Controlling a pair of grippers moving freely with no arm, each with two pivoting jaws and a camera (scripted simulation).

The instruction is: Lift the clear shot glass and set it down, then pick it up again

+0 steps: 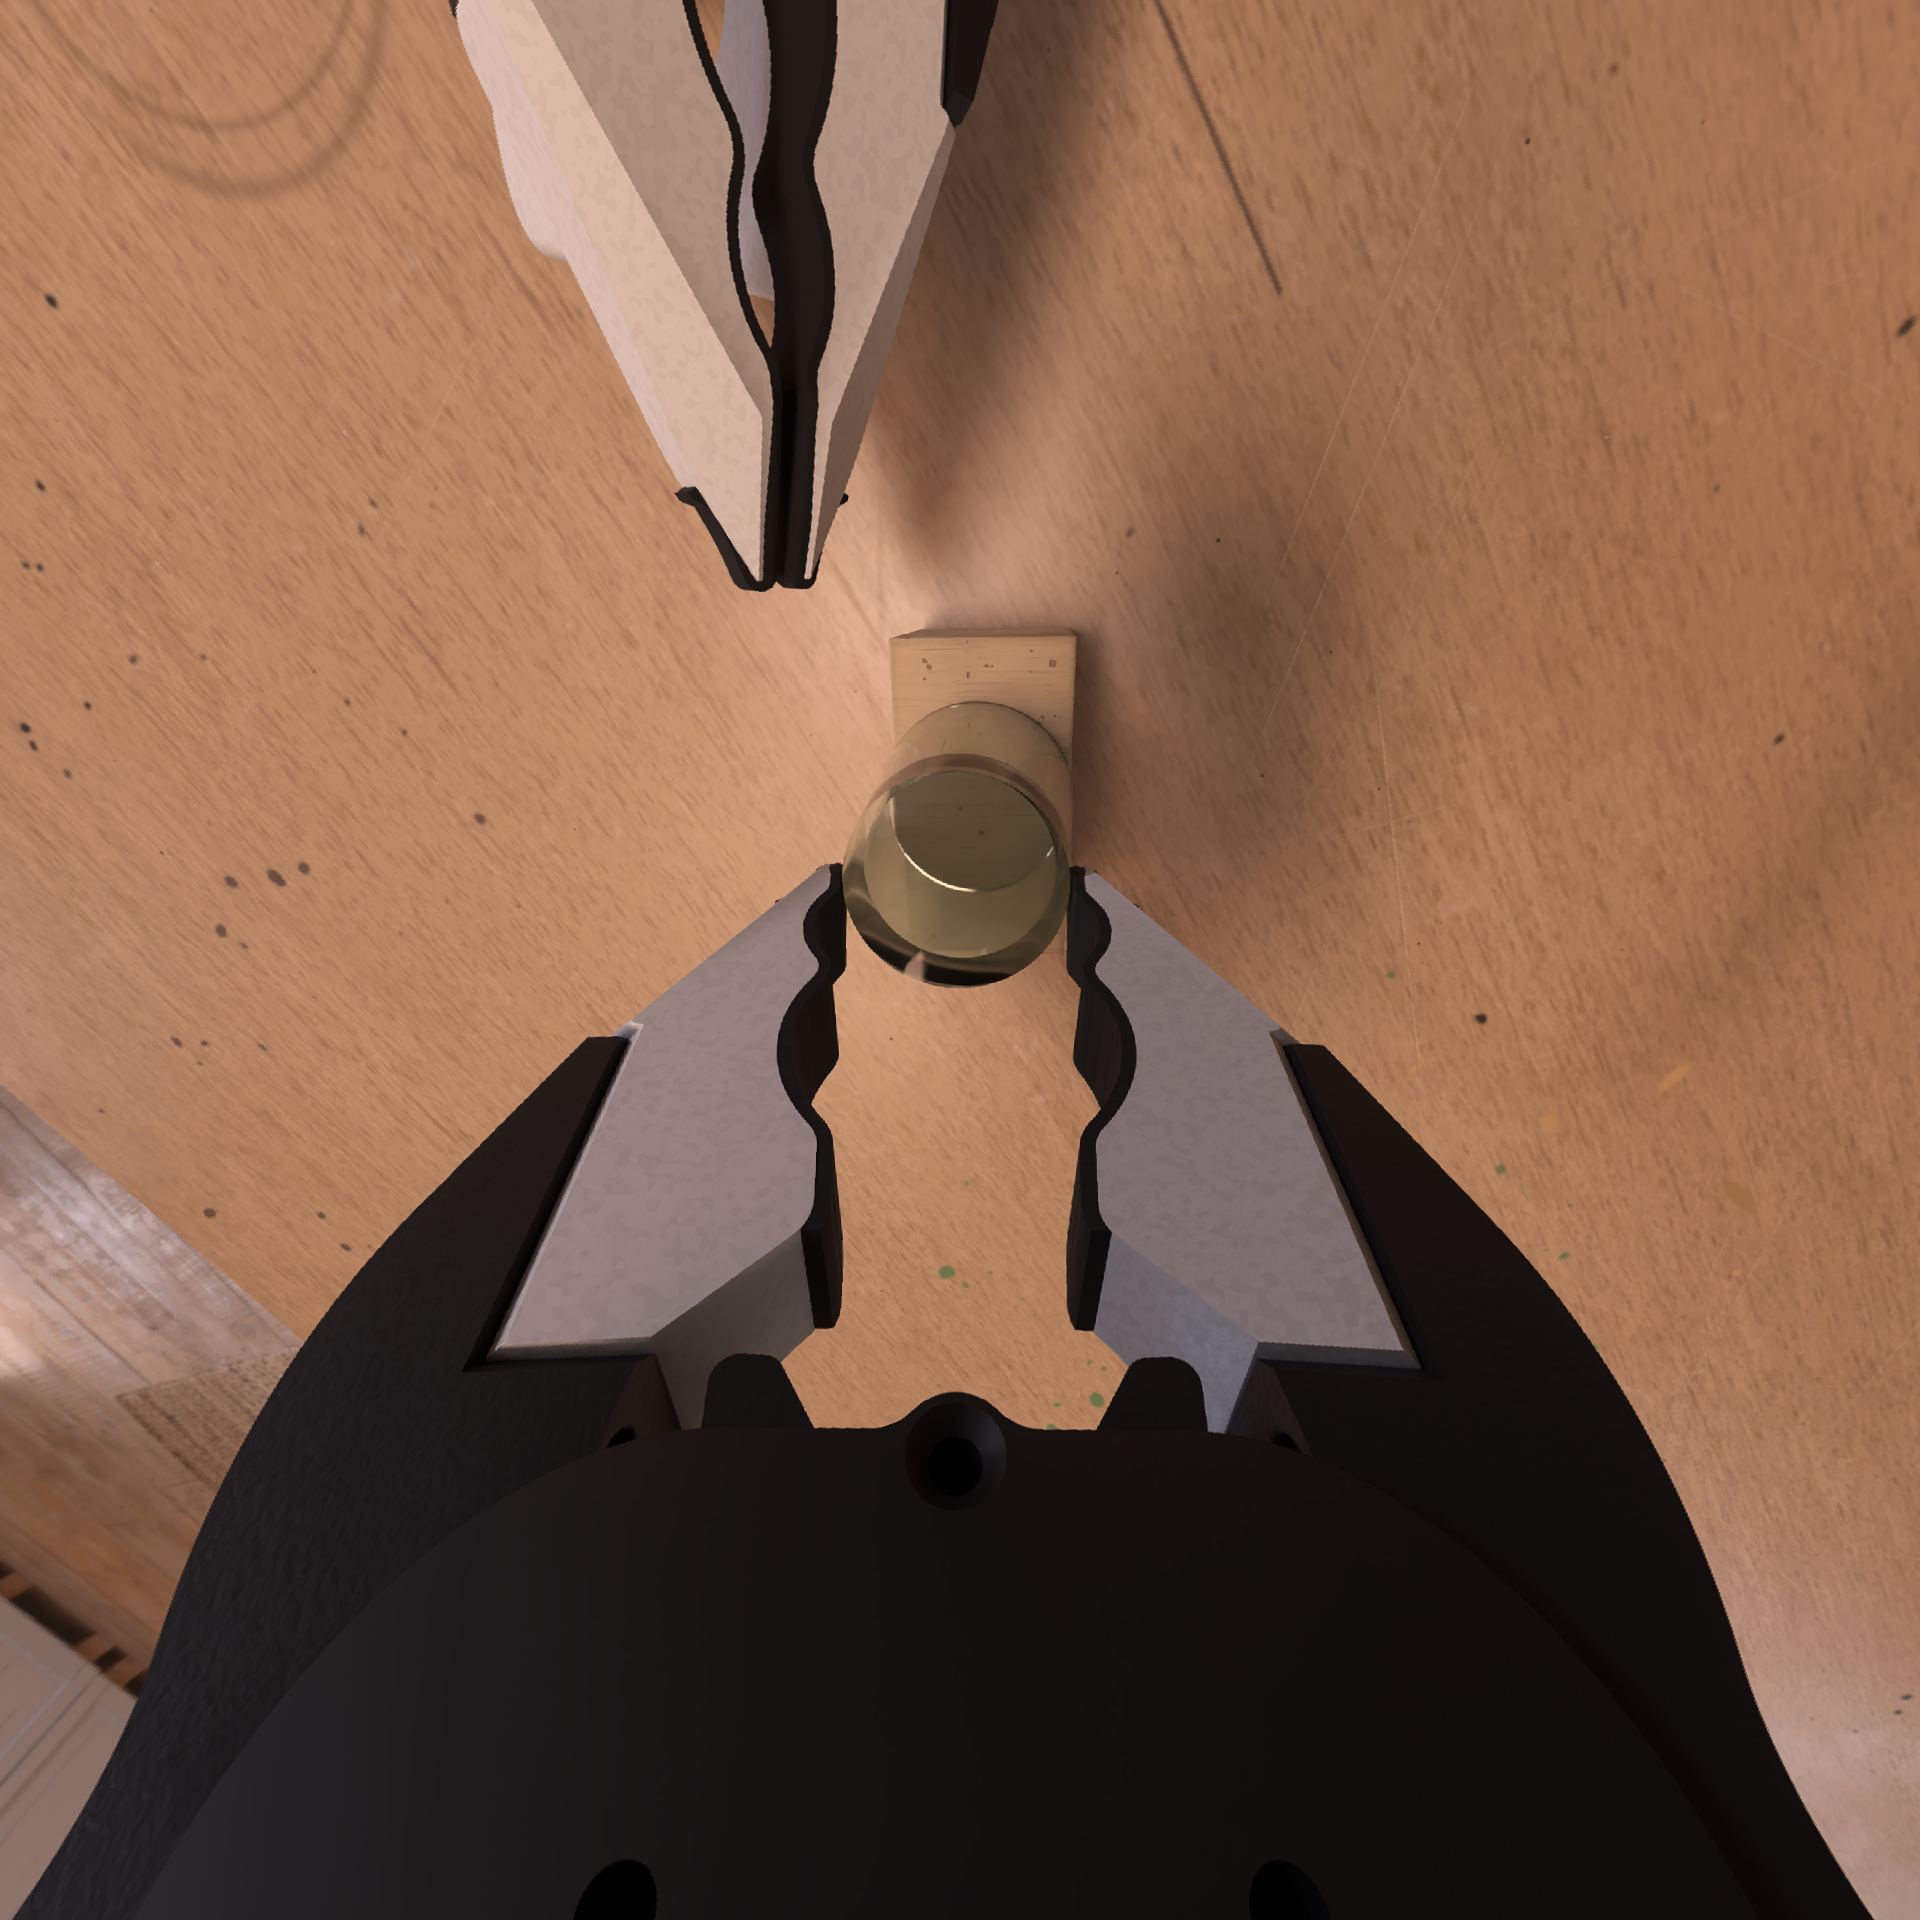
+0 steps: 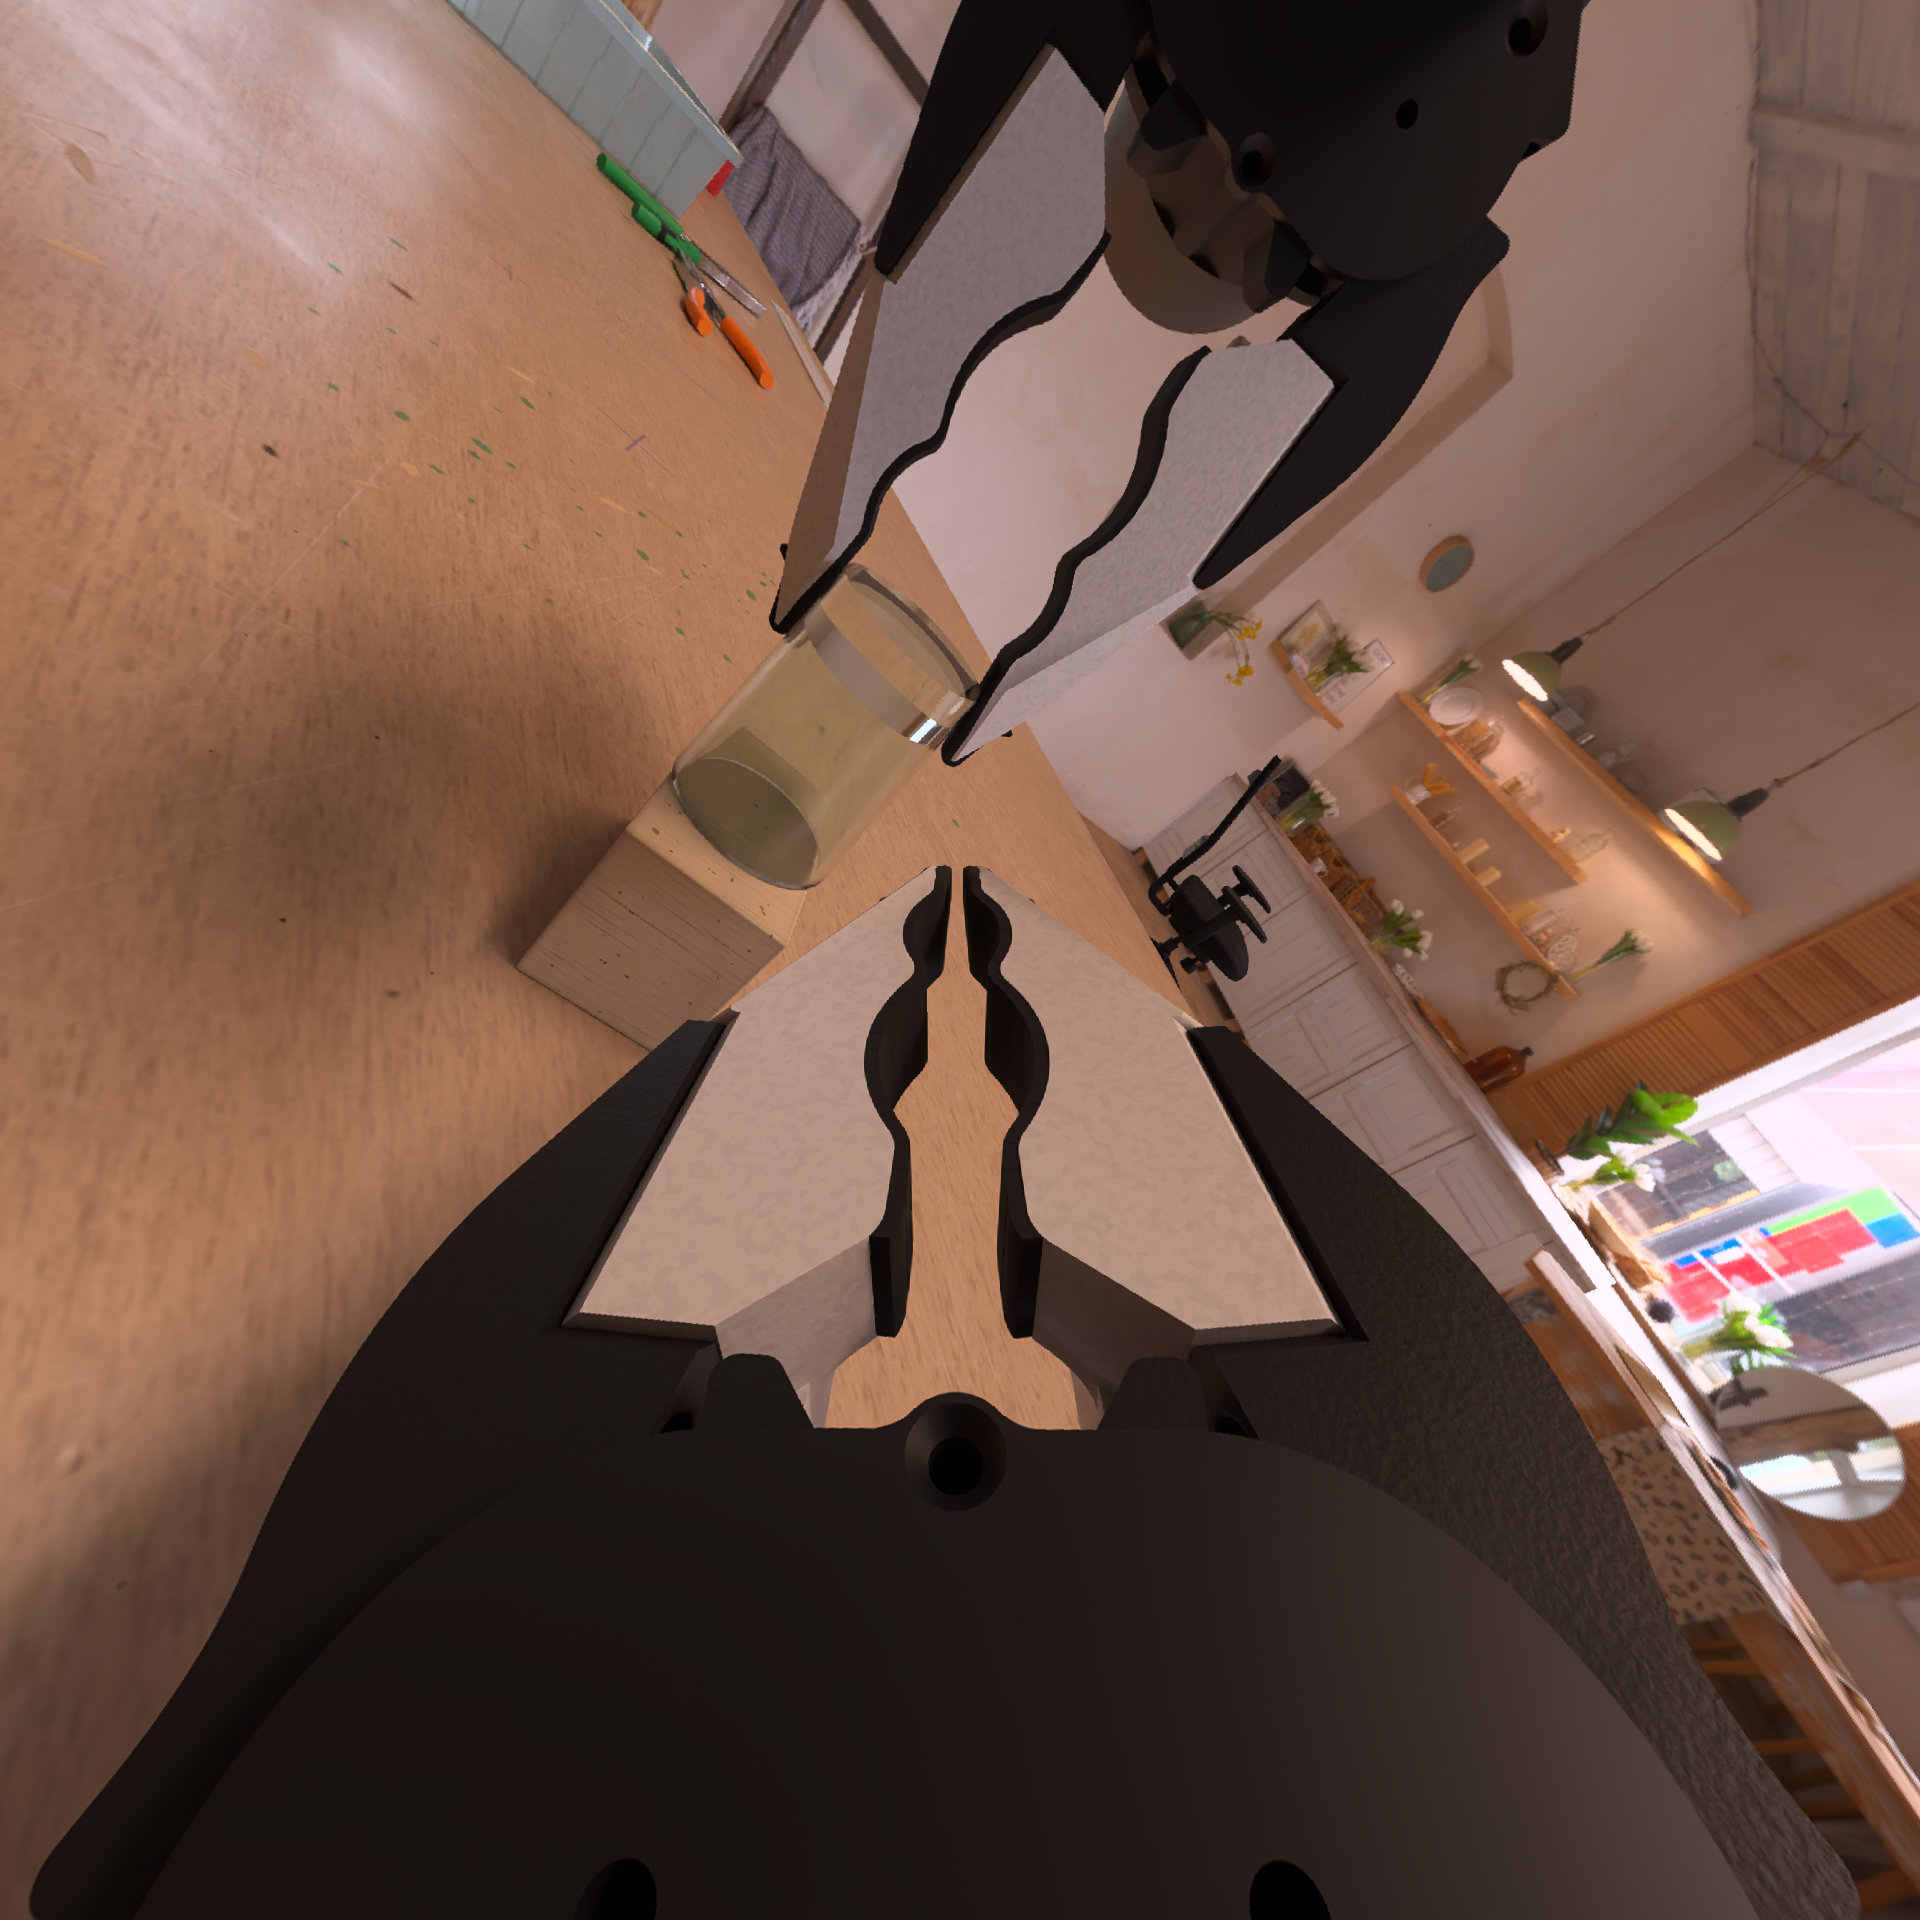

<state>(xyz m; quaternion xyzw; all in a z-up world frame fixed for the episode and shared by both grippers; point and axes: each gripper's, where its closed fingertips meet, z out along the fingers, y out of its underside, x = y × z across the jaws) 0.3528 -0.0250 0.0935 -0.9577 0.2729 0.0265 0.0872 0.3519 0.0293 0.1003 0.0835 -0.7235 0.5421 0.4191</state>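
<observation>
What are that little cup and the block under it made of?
The shot glass looks like clear, glossy glass: you see through it, and its rim glints. The block looks like pale, matte wood, with faint grain lines and specks.

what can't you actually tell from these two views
- Left wrist view: whether the left gripper fingers press the shot glass or only flank its rim; seen from above, contact is unclear.
- Left wrist view: most of the wooden block, hidden by the glass.
- Right wrist view: the glass rim's far side, covered by the left gripper's fingers.
- Right wrist view: shelf items, too small.
</observation>
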